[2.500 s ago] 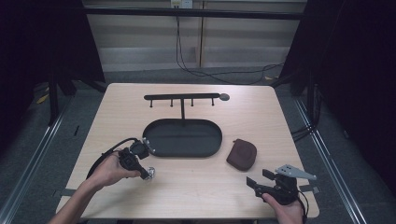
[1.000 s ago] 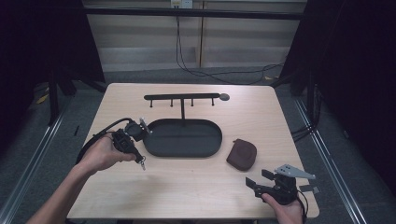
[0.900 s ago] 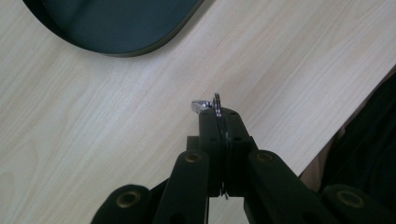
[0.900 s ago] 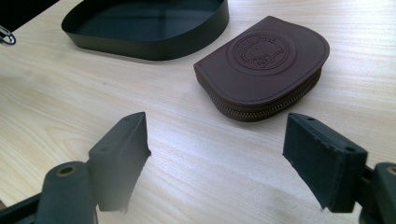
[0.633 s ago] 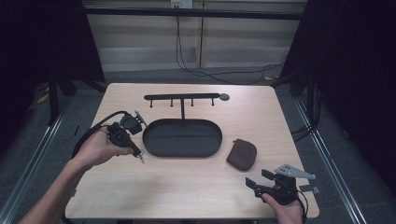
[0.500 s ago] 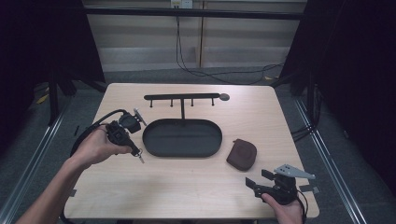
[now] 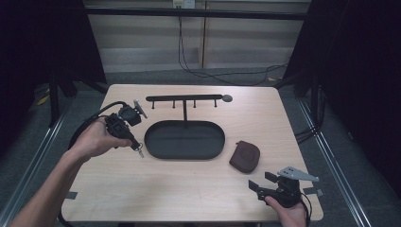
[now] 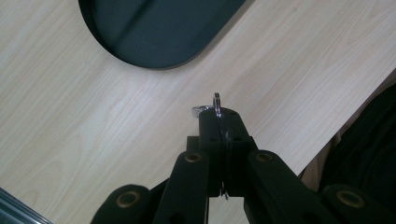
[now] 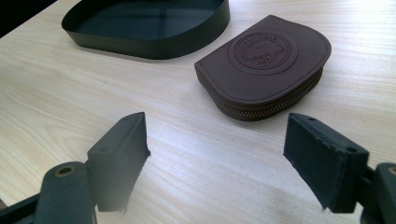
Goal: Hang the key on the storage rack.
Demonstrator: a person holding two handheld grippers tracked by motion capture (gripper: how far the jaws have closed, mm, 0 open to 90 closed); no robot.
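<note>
My left gripper (image 7: pixel 136 145) hangs over the table just left of the black oval tray (image 7: pixel 152 142), shut on a small metal key ring (image 7: pixel 140 152). In the left gripper view the jaws (image 8: pixel 218 116) are pressed together with the key ring (image 8: pixel 216 100) sticking out past their tips, and the tray (image 8: pixel 154 46) lies beyond. My right gripper (image 7: pixel 261 181) rests at the table's front right, open with nothing in it. Ahead of its spread jaws (image 9: pixel 219 140) lies a brown zipped leather pouch (image 9: pixel 266 65), which sits right of the tray (image 9: pixel 154 44).
A black rack with several small hooks (image 7: pixel 184 98) stands behind the tray. The pouch (image 7: pixel 245 156) lies between the tray and the right gripper. A black cable (image 7: pixel 90 124) loops from the left gripper. Bare light wood spreads across the table's front (image 7: pixel 179 189).
The left hand has risen and moved back and to the left with the key ring, from the table's front left to beside the tray's left end. The right gripper has stayed put.
</note>
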